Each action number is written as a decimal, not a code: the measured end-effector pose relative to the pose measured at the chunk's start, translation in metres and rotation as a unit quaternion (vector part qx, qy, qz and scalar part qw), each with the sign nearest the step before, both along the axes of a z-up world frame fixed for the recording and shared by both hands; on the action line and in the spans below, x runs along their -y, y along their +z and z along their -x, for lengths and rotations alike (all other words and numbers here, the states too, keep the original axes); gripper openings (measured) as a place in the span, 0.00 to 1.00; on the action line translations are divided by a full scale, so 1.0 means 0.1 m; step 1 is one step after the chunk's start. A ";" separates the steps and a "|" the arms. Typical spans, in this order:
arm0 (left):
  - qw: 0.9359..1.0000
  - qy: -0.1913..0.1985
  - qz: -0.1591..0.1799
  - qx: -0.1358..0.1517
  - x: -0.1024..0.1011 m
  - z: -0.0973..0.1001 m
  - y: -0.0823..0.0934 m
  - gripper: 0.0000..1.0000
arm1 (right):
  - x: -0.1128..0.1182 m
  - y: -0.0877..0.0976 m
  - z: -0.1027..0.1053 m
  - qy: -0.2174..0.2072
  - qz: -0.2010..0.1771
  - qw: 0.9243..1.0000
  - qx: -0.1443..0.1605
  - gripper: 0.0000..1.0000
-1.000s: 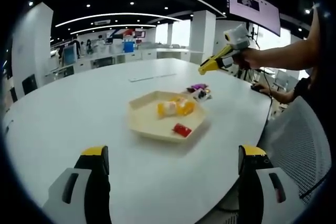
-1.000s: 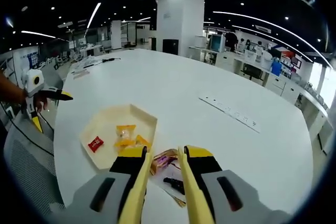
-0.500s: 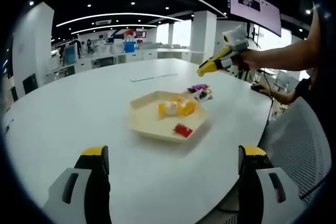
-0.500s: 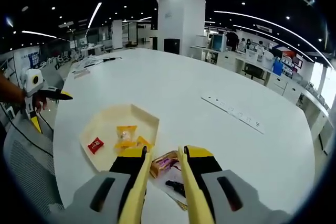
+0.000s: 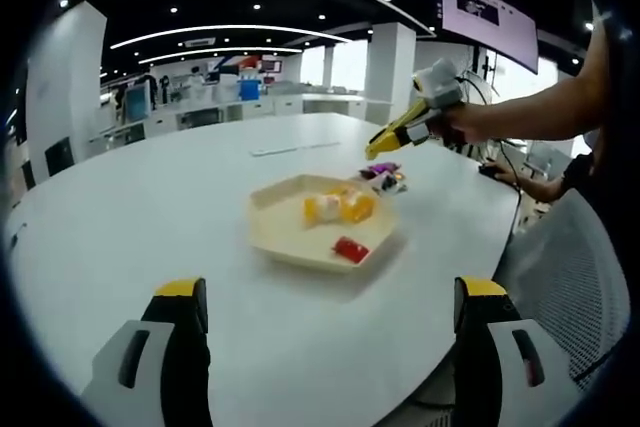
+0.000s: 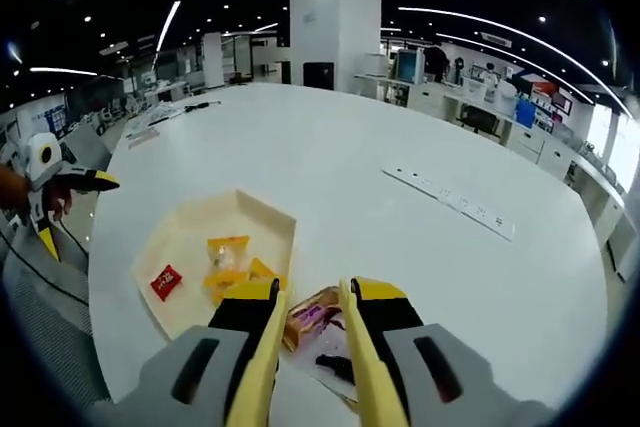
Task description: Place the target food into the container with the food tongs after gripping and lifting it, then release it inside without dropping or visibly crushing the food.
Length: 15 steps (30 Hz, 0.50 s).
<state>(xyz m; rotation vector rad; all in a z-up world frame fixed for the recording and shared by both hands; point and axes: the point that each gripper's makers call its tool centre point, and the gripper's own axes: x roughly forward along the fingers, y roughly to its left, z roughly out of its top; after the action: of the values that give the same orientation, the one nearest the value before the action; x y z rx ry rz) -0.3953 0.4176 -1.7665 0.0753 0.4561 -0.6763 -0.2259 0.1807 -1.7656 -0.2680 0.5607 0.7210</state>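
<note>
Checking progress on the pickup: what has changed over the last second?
The right gripper has dipped toward the wrapped snacks beside the tray, jaws narrowly apart, nothing grasped. The left gripper stayed open and back; the tray's food is unmoved.

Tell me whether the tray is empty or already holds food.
Holds food: the tray has yellow packets and a red packet inside.

Big open-plan office w/ dark ceiling, curved light strips & small spotlights. Large round white table in the foreground, thick white pillar behind it, desks & monitors further back; bright windows at the far side. Wall screen up high, mesh chair beside the table edge.
</note>
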 end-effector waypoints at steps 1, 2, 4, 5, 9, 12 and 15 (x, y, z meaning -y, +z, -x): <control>1.000 0.000 0.000 0.000 0.00 0.00 0.00 0.99 | 0.00 -0.02 -0.01 -0.002 0.001 1.000 -0.003 0.28; 1.000 0.001 0.001 0.000 0.00 0.00 0.00 0.99 | 0.01 -0.06 -0.03 -0.010 -0.001 1.000 -0.009 0.28; 1.000 0.002 0.001 -0.001 0.00 0.00 0.00 0.99 | 0.01 -0.10 -0.04 -0.017 -0.005 1.000 -0.020 0.27; 1.000 0.002 0.001 -0.001 0.00 0.00 0.01 0.99 | 0.01 -0.13 -0.05 -0.020 -0.003 1.000 -0.023 0.27; 1.000 0.003 0.000 -0.002 -0.01 -0.01 -0.01 0.99 | -0.01 -0.21 -0.07 -0.025 0.005 0.999 -0.033 0.27; 1.000 0.002 0.000 -0.002 0.00 0.00 0.00 0.99 | 0.00 -0.27 -0.09 -0.033 0.010 0.999 -0.039 0.27; 1.000 0.002 -0.001 -0.002 0.00 0.00 0.00 0.99 | 0.03 -0.34 -0.11 -0.044 0.015 0.998 -0.049 0.27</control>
<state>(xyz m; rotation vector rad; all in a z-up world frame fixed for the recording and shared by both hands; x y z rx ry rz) -0.3953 0.4179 -1.7670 0.0751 0.4613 -0.6724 -0.2144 0.1777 -1.7997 -0.2345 0.6721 0.6426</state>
